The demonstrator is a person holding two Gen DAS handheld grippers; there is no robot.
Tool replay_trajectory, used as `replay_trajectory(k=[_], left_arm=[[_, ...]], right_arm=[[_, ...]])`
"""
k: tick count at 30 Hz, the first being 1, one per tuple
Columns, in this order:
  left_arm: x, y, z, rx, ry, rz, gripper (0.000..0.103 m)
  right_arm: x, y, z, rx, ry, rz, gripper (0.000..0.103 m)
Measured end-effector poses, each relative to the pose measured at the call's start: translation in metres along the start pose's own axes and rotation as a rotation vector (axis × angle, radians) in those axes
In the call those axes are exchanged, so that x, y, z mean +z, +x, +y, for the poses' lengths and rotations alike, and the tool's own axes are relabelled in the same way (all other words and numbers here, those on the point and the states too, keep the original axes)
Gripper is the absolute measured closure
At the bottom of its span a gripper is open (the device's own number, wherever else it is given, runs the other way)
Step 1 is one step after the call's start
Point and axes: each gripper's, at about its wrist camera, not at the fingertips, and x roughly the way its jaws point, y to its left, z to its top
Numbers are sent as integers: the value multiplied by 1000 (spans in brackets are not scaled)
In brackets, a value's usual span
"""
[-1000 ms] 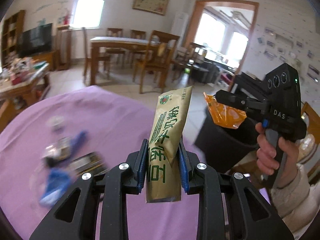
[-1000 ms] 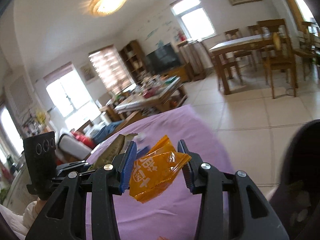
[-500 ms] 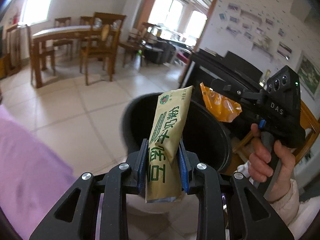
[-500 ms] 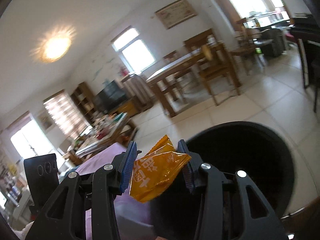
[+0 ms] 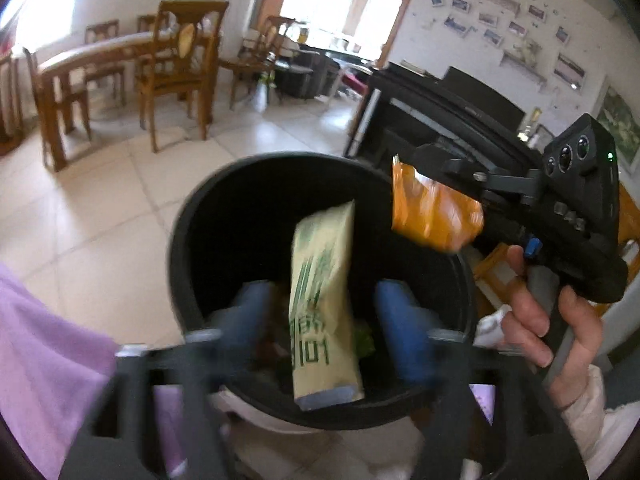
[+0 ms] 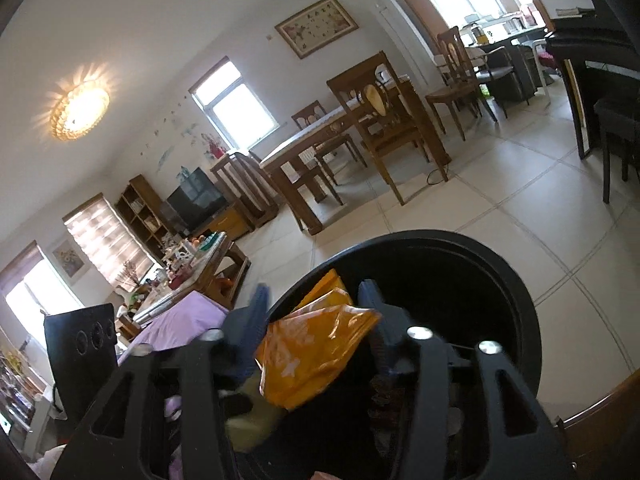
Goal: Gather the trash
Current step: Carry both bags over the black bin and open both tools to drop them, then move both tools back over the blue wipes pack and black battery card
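Note:
A black round trash bin (image 5: 188,248) stands on the tiled floor below both grippers; it also shows in the right wrist view (image 6: 516,304). My left gripper (image 5: 324,320) is open over the bin, and the tan-and-green packet (image 5: 320,300) hangs loose between its spread blue fingers (image 5: 400,332). My right gripper (image 6: 316,320) is open above the bin's rim, and the orange wrapper (image 6: 316,356) sits loose between its fingers. The orange wrapper also shows in the left wrist view (image 5: 432,216). Some trash lies in the bin's bottom.
The purple-covered table (image 5: 44,364) is at the left of the bin. A black piano (image 5: 440,120) stands behind the bin. A wooden dining table with chairs (image 6: 360,136) is farther off across the tiled floor (image 6: 500,200).
Both grippers have swung from the purple table to over the bin. Both have just opened, and the packet and the orange wrapper are loose between the fingers.

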Motion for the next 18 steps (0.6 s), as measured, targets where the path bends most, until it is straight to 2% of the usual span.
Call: replay_trajectory(k=[1,6,10,18], left_arm=[[-1,-7,-1,22,8,-20,7],[2,-18,-7,79,55,-23,5],[-6,-41,-6,117,78,-39,5],[-23,-95,11,179,56,-88,6]], right_arm=[[0,-2,-1,-1,8,-10,4],[-2,-8,-1,-5,5,-22,5],[-4,-9,2,-19,13,-20,5],[-9,5,28,-18,-20,22,5]])
